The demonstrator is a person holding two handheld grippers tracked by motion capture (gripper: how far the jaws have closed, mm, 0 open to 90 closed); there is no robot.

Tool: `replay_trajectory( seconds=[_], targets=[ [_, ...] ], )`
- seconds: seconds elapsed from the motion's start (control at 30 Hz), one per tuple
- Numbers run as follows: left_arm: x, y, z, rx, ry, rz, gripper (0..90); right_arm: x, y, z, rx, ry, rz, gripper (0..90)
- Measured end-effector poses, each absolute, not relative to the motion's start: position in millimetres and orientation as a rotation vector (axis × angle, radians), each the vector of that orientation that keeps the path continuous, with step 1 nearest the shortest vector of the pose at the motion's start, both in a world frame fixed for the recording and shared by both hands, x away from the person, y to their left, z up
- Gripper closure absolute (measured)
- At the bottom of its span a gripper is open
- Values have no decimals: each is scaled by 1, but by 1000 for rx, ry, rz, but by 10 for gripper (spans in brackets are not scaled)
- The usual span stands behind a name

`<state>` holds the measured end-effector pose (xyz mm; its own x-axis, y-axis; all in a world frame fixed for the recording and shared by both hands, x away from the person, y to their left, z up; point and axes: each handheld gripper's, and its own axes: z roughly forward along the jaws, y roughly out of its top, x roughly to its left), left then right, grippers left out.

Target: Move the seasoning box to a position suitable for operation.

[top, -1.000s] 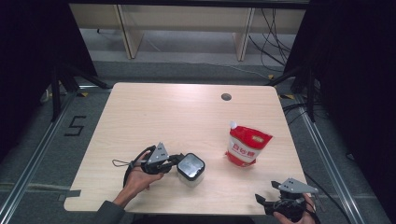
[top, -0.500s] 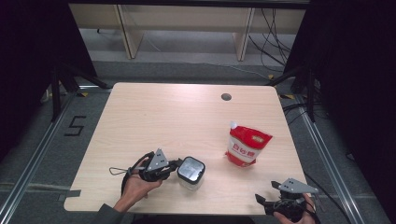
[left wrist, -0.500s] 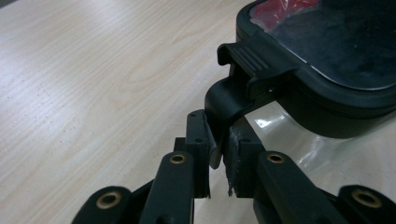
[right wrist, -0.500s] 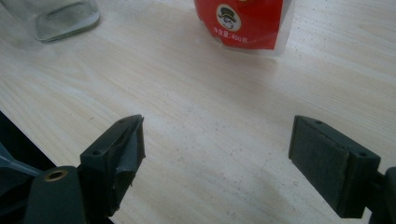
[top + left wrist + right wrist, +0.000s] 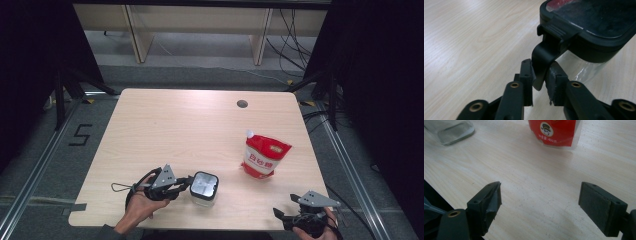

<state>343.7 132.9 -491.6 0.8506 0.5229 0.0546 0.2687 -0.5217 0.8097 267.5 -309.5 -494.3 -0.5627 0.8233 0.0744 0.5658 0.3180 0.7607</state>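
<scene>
A clear square container [image 5: 204,187] with a dark lid [image 5: 594,22] stands near the table's front edge. My left gripper [image 5: 187,182] lies level at its left side. In the left gripper view the lid's black latch [image 5: 541,57] hangs down between the left gripper [image 5: 539,77] pads. The jaws have just been opening and stand slightly apart around the latch. My right gripper [image 5: 280,216] rests at the front right corner; the right gripper [image 5: 540,197] is wide open over bare wood. A red and white pouch [image 5: 262,157] stands beyond it.
The pouch [image 5: 554,130] and the container's clear base [image 5: 449,130] lie ahead of the right gripper. A round cable hole [image 5: 242,104] sits near the table's [image 5: 190,125] far edge. Dark drapes flank the table, and shelving stands behind it.
The left hand and its gripper have shifted a little toward the near edge beside the container. The container, the pouch and the right gripper have stayed put.
</scene>
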Motion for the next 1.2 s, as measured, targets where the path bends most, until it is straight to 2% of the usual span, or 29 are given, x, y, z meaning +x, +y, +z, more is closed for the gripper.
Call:
replay_trajectory(
  seconds=[0.13, 0.3, 0.8, 1.2],
  targets=[
    [350, 130, -492, 2158, 506, 360, 677, 267, -309, -495, 1241, 2267, 1104, 194],
    [349, 132, -493, 2180, 465, 363, 746, 267, -309, -495, 1250, 2265, 1107, 195],
    [335, 142, -491, 2191, 465, 317, 736, 268, -310, -495, 1216, 2270, 1104, 194],
    [330, 134, -490, 2197, 492, 294, 731, 268, -309, -495, 1235, 2270, 1109, 194]
  ],
)
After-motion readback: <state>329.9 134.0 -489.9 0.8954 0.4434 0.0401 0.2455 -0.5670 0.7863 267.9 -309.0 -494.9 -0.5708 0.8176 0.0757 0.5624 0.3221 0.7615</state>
